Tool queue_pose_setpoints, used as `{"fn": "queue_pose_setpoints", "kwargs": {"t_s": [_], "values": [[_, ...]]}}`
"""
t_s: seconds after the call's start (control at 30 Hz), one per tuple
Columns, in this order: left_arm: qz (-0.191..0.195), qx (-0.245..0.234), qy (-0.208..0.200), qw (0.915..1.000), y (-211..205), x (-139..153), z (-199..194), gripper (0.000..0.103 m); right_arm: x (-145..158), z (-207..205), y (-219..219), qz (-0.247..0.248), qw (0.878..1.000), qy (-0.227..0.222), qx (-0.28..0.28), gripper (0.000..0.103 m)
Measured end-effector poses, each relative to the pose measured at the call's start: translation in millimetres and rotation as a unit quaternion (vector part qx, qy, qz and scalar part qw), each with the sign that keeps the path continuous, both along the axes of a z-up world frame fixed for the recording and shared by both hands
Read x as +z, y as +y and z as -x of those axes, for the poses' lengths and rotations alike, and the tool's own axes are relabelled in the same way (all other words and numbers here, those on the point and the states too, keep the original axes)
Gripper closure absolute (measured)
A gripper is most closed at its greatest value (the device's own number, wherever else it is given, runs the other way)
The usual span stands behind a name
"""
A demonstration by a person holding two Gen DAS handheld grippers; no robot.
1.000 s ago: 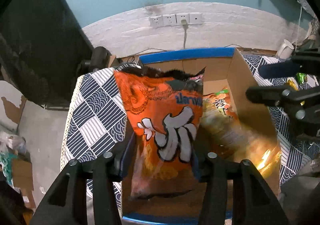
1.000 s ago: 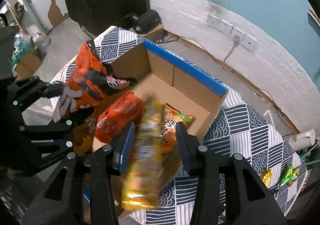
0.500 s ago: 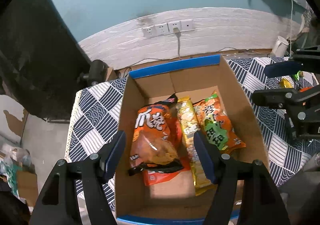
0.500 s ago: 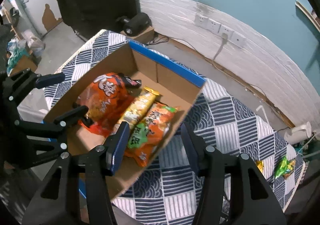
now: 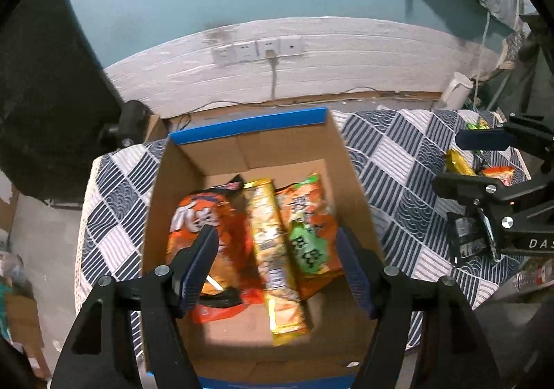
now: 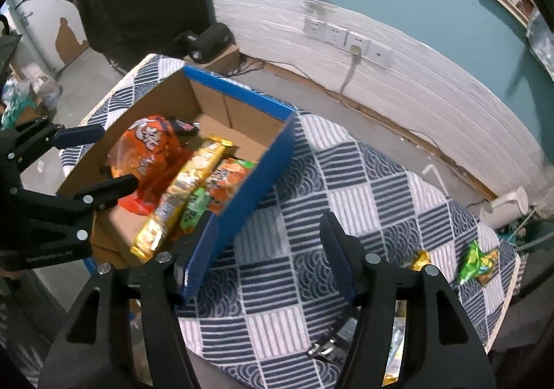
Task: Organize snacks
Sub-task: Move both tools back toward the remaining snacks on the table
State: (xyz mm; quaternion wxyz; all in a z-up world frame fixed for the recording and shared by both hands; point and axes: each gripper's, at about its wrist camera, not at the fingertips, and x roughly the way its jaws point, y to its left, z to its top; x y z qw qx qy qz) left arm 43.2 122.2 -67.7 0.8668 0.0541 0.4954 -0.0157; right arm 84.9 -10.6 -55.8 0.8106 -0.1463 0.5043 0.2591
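Left wrist view looks straight down into the cardboard box (image 5: pixel 353 178): the left gripper (image 5: pixel 277 261) hangs above it, fingers spread wide and holding nothing. Below them, inside the box, lie an orange snack bag (image 5: pixel 204 233), a long yellow snack pack (image 5: pixel 273 250) and an orange-and-green bag (image 5: pixel 308 229) side by side. Only the right wrist view shows the box's blue outer wall (image 6: pixel 242 195) and, far from the box, a green snack packet (image 6: pixel 476 259) on the checked tabletop (image 6: pixel 346 195). The right gripper (image 6: pixel 270 247) hovers beside the box, fingers wide apart and empty.
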Motion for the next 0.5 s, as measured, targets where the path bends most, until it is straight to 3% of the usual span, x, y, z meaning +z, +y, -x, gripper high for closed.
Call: {"fn": "queue_pose_setpoints", "kwargs": {"t_s": [0.5], "values": [[-0.017, -0.086, 0.009, 0.9961, -96, -3, -2, 0.025, 0, 4, -106, 0.007, 0.996, 0.001, -0.085, 0.034]]}}
